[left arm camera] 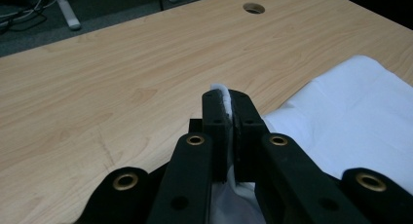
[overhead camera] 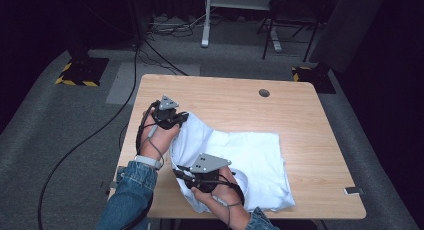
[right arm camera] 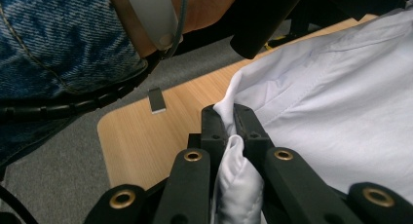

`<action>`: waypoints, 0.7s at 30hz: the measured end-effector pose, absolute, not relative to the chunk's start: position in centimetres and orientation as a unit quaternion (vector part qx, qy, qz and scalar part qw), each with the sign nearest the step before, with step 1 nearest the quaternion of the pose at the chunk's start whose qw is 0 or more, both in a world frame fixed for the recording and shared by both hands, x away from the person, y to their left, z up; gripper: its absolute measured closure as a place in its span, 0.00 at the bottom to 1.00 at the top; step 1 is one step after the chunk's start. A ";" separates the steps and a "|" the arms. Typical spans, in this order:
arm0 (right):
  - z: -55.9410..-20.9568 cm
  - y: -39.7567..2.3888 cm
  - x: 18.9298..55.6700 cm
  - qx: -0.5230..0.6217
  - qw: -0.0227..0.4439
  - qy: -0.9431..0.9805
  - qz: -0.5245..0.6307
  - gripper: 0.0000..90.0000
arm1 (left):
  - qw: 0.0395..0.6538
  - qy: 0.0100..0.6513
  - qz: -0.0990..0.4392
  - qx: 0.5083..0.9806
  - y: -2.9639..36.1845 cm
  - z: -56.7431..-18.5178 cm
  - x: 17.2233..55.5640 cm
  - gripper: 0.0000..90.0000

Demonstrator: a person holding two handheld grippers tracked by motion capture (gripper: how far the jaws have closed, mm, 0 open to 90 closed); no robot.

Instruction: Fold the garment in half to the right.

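Shirt [overhead camera: 250, 160] on table [overhead camera: 310, 120], cable hole [overhead camera: 264, 93] behind it

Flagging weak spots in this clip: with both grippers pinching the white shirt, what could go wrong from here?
1. The left gripper clamps only a thin edge of the white cotton shirt, which may slip out.
2. The right gripper holds a bunched wad, so the fold may come out uneven.
3. The shirt lies near the light wooden table's front edge and could slide off.

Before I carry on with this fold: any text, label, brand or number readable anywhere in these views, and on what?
None can be read: the white garment shows no print or tag, and the wooden table, the left gripper and the right gripper bear no lettering. The yellow-black hazard stripes on the floor are a pattern, not text.
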State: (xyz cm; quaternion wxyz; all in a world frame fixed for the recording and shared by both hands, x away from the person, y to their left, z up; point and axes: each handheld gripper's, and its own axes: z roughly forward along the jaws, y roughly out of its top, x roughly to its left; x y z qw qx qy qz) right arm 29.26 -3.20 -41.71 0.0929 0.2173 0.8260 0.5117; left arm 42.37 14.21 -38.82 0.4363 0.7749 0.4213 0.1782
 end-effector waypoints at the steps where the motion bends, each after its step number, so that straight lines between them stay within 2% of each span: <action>1: -41.6 -3.0 29.2 0.215 0.095 0.825 0.514 0.94 | 0.435 0.419 0.181 0.776 14.4 -38.5 42.4 0.96; 13: -38.6 -2.3 29.3 0.201 0.106 0.803 0.551 0.94 | 0.449 0.404 0.203 0.770 14.6 -34.9 42.1 0.96; 21: -36.9 -3.9 29.3 0.200 0.120 0.787 0.571 0.94 | 0.472 0.389 0.205 0.764 12.6 -33.4 42.3 0.96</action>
